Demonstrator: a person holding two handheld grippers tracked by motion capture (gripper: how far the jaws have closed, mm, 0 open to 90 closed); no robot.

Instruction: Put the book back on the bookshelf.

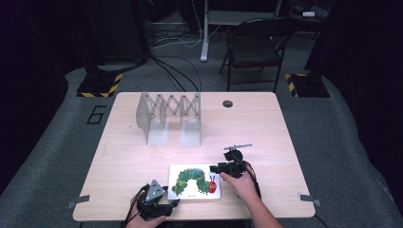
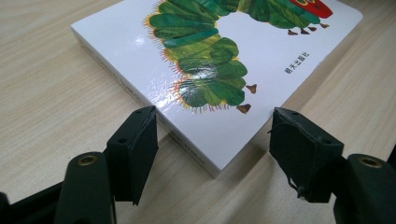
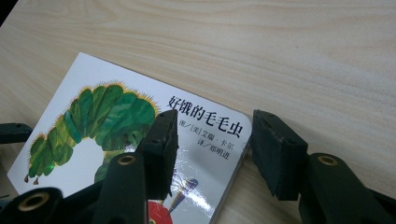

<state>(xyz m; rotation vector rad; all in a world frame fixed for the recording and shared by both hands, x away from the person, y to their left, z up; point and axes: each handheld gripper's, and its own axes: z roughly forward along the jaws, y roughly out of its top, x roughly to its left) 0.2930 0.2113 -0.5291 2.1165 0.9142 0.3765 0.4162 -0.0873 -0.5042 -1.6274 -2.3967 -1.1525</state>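
Straddling the book flat on the worktop, both grippers' fingers stand wide, unclamped; seat each corner deeper before squeezing.

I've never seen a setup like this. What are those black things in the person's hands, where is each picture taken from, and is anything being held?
A person holds two hand-held tongs, no robot arm. One picture looks down from above the table; the other two come from cameras riding on each tool. In the overhead picture the left tongs and right tongs sit at opposite corners of a caterpillar picture book lying flat. Behind it stands a grey folding rack. Both pairs straddle the book's corners with open jaws; nothing is gripped yet.
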